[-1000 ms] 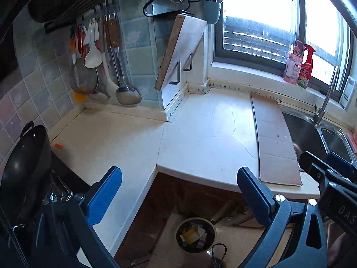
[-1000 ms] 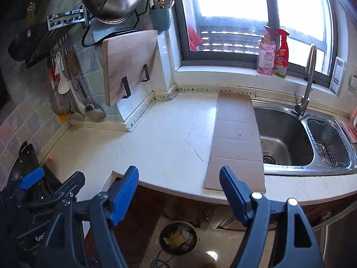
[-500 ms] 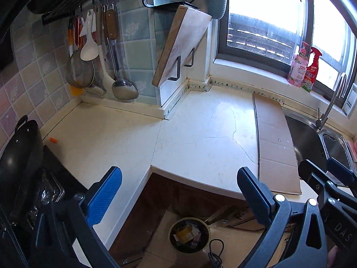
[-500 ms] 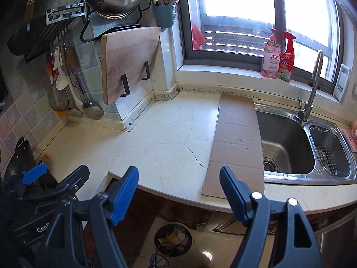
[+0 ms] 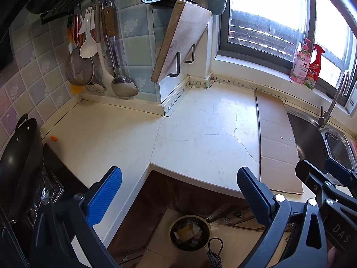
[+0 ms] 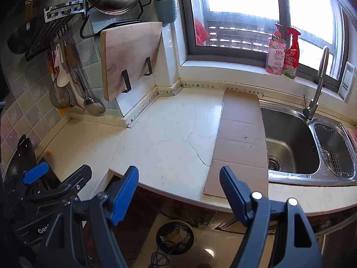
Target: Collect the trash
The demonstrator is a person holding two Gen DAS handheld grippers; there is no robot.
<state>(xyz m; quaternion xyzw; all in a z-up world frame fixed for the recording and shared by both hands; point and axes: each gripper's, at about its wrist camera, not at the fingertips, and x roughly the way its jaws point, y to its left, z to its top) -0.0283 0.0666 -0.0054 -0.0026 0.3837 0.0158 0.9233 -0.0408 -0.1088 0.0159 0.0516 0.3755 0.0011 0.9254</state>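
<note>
Your left gripper point(image 5: 178, 196) and right gripper point(image 6: 178, 192) both hang with fingers spread, holding nothing. The scrap point(image 5: 53, 138), orange, lies left of centre on the counter point(image 5: 200, 134); the bin point(image 5: 189, 232) waits at lower centre, probably to receive it.

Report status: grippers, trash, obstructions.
Left gripper open, empty. Right gripper open, empty. Orange scrap on counter, bin below. Nothing blocking.

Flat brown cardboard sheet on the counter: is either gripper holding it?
No. The flat brown cardboard sheet lies on the pale counter beside the steel sink, and the right gripper hangs open short of it.
</note>
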